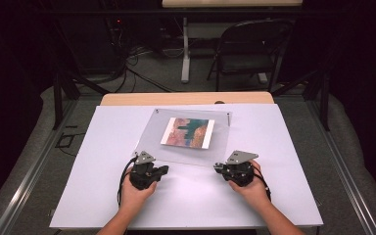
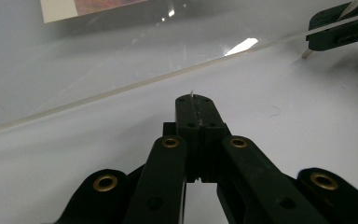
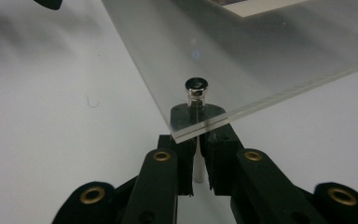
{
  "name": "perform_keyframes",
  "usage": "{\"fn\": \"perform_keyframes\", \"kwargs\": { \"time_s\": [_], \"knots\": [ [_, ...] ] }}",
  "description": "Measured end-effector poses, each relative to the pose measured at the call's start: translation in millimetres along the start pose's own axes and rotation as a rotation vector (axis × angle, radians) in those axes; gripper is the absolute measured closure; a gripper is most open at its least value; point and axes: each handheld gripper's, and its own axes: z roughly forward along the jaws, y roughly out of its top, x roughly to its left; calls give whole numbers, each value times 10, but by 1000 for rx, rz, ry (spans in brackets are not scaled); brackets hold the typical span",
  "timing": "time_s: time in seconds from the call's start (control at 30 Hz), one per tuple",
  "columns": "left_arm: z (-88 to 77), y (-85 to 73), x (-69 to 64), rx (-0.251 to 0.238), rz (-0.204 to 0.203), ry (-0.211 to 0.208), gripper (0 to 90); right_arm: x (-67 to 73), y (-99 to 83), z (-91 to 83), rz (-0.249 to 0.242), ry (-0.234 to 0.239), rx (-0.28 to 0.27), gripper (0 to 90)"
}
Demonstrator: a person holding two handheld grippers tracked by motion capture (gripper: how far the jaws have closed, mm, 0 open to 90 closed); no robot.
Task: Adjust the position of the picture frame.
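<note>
We work at a white rectangular table that takes up the middle of the high view. On it, just above centre, lies a clear rectangular acrylic sheet with its long axis running left to right and its near edge facing us. Under or on the sheet sits a small colourful printed picture, likewise wider than tall, probably being framed. Our left gripper rests at lower left of centre, just short of the sheet's near left corner. Its jaws are pressed together, and in the left gripper view only a thin pale sliver pokes from the tips; we cannot tell what it is. Our right gripper sits at the sheet's near right corner. There its jaws clamp a small silver metal standoff post that stands upright through the corner, likely to steady or fasten that corner.
</note>
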Motion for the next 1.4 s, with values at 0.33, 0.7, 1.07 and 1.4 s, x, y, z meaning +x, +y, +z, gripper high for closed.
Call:
{"fn": "perform_keyframes", "kwargs": {
  "time_s": [0.33,0.7,1.07,1.4],
  "knots": [
    [26,24,18,11,0,6,900,104,67,-49,-83,-31,21,854],
    [20,36,-5,34,8,17,900,366,142,-113,-155,6,19,849],
    [46,66,37,86,-23,-20,900,479,135,-146,-191,-5,29,840],
    [144,189,83,104,-43,-45,900,558,107,-204,-197,-11,28,821]
  ]
}}
